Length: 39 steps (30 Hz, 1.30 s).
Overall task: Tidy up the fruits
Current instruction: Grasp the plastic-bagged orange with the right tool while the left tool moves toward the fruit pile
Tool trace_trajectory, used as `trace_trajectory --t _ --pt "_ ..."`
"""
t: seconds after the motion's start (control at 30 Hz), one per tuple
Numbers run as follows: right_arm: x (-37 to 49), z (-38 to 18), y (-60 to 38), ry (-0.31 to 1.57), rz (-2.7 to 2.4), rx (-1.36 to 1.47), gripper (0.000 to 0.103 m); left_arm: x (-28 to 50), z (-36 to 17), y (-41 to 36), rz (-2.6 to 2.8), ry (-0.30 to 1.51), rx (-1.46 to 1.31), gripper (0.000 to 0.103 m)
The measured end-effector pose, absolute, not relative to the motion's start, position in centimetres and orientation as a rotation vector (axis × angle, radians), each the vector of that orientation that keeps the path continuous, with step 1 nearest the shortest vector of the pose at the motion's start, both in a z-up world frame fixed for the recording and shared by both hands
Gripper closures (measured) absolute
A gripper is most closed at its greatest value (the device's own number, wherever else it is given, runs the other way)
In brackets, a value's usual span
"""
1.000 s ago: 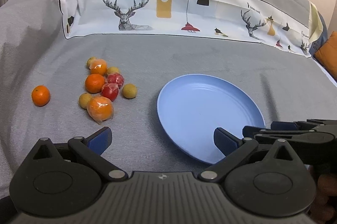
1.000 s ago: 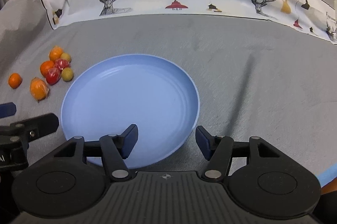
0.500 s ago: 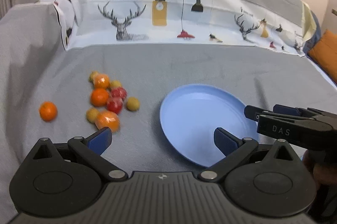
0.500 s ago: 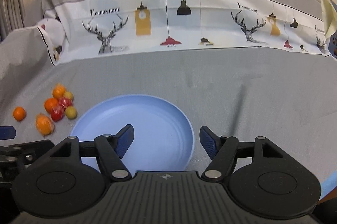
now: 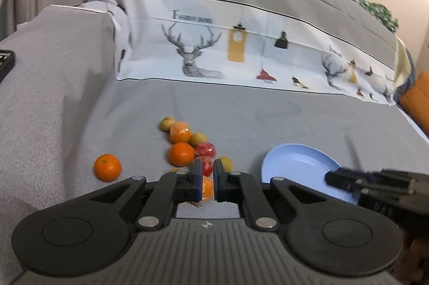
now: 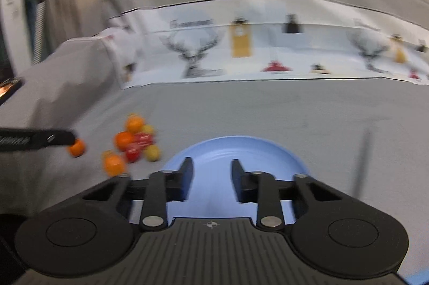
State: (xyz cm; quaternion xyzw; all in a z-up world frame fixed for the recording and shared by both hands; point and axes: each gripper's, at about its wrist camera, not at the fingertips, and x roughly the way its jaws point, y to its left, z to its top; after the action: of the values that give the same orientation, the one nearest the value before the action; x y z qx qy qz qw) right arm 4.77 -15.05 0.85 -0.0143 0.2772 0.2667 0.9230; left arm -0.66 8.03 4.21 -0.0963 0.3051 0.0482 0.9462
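No fruit lies on the blue plate (image 6: 236, 151) yet: left tongs (image 5: 207, 179) are clenched empty, right tongs (image 6: 211, 177) are closing on nothing, so next one must reopen over the fruit pile (image 5: 187, 148).

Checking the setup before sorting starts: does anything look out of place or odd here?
Mostly no. The fruit pile lies loose on the grey cover, with one orange apart to its left. The blue plate holds no fruit. Nothing looks spilled or damaged.

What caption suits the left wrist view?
Left gripper shut and empty above scattered fruit, blue plate alongside.
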Motion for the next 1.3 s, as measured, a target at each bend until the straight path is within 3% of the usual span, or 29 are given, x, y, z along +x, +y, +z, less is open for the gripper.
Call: trace_trajectory --t 0.27,0.37,0.43,0.5,0.73,0.77,0.8,1.3 --pt "5.5 0.1 -8.2 0.584 0.717 -0.08 0.081 0.3 3.5 10.2 0.152 0.658 -0.274 0.095" --pt "6.4 -0.8 -5.7 0.605 0.732 -0.101 0.066 0.3 3.2 11.3 0.181 0.661 -0.316 0.095" --pt "6.8 -1.2 -4.4 0.602 0.736 -0.116 0.044 0.3 3.2 11.6 0.185 0.663 -0.332 0.094" --pt "7.1 -1.6 -3.1 0.599 0.744 -0.137 0.04 0.2 3.2 11.8 0.188 0.66 -0.338 0.094" --pt "8.3 -3.9 -0.3 0.643 0.783 -0.204 0.044 0.1 3.0 12.2 0.194 0.676 -0.355 0.092" --pt "8.3 -4.2 -0.1 0.647 0.786 -0.216 0.049 0.2 3.0 12.3 0.195 0.681 -0.359 0.092" --pt "8.3 -4.4 0.1 0.654 0.788 -0.234 0.064 0.3 2.9 12.4 0.195 0.685 -0.364 0.092" --pt "2.9 -1.6 -5.1 0.677 0.799 -0.3 0.064 3.8 0.7 13.2 0.175 0.819 -0.374 0.092"
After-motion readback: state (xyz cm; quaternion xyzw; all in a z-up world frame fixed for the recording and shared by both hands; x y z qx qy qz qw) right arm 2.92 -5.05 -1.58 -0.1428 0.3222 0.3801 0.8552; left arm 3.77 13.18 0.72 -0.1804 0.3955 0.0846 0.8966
